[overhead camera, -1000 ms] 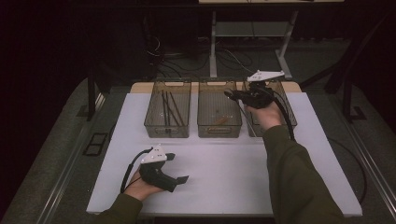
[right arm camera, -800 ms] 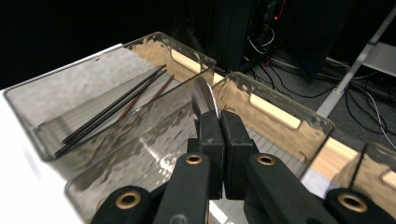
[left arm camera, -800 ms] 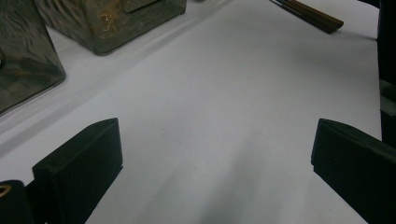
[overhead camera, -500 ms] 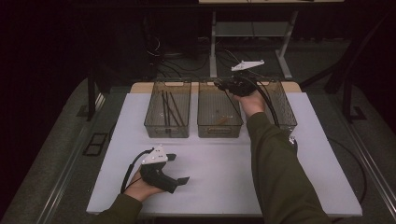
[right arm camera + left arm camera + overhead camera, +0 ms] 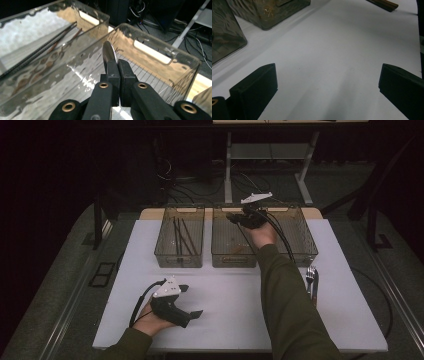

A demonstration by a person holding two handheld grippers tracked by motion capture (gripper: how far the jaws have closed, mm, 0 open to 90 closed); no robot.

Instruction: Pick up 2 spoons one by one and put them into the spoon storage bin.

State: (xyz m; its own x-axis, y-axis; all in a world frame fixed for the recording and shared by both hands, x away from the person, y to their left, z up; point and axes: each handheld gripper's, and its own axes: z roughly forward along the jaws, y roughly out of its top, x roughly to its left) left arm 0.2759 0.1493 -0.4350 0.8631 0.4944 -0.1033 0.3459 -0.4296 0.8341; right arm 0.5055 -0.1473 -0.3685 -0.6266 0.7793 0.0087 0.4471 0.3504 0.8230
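A: How is the right tool (image 5: 117,65) seen, and what is gripped in it?

B: Its jaws are clenched on a thin metal utensil (image 5: 109,53), of which a rounded, shiny end is seen sticking up above the pads in the right gripper view. Whether it is a spoon or a knife cannot be told. In the high view the right tool (image 5: 239,218) is held above the middle bin (image 5: 235,261), near that bin's far right corner.

A: And the left tool?

B: It is released. In the left gripper view the two black jaws are seen wide apart with bare white bench (image 5: 332,62) between them and nothing gripped. In the high view the left tool (image 5: 189,301) is rested low over the near left part of the bench (image 5: 240,320), well apart from the bins.

A: How are the bins laid out?

B: Three clear bins are lined up along the far edge of the bench. Dark chopsticks (image 5: 181,236) are seen lying in the left bin (image 5: 178,261). A brownish item is seen on the floor of the middle bin, too dim to be named. The right bin (image 5: 303,251) is partly covered by the person's right sleeve (image 5: 285,295).

A: Is anything left loose on the bench?

B: A fork (image 5: 311,276) is seen near the right edge, just in front of the right bin, beside the sleeve.
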